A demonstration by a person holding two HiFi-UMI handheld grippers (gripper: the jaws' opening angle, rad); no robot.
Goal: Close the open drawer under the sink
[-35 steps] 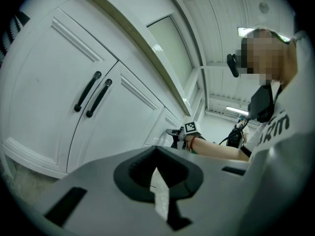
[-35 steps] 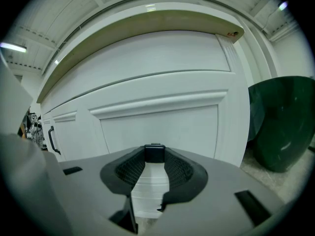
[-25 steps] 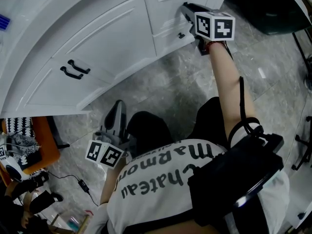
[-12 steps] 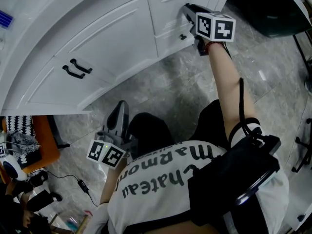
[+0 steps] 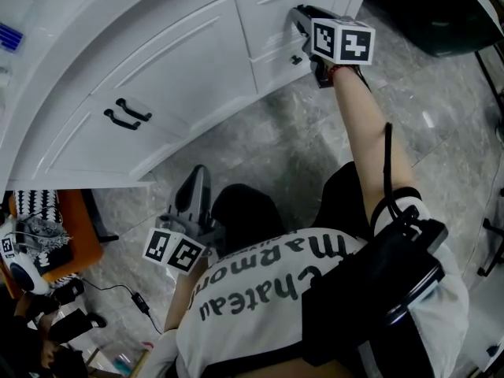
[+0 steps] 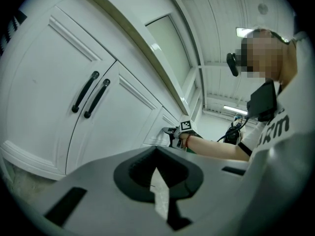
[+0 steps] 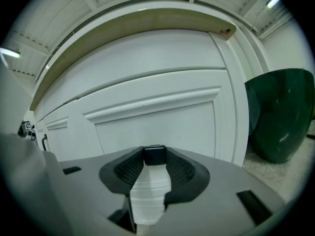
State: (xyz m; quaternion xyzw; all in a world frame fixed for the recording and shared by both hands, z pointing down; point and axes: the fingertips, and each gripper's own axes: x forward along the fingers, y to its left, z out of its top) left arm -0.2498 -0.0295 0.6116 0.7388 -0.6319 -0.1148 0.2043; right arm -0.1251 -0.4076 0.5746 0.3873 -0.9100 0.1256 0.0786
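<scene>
Drawer (image 5: 272, 10): top right of the white cabinet (image 5: 94, 144), directly under the counter (image 7: 133, 21) edge, right of the double doors (image 5: 157, 77). Long axis runs level along the cabinet front. The face points out into the room, toward the person (image 5: 315, 290). Front looks in line with the cabinet face; any slit left around it is too fine to make out.

Hidden: in head view the body of the right gripper (image 5: 299, 14) covers the handle (image 7: 155, 154) and the jaw tips. In right gripper view the drawer's left end is cut off behind the gripper's own shell. A dark green bin (image 7: 280, 112) stands just past the cabinet's right end.

Right gripper: jaws spread wide, just been opening. The black handle sits between the pads, close to both, with no clear squeeze on it. A white ridged surface fills the gap below it.

Left gripper (image 6: 156, 167): low by the person's leg, well apart from the drawer. Jaws pressed together at the tips, nothing in them.
</scene>
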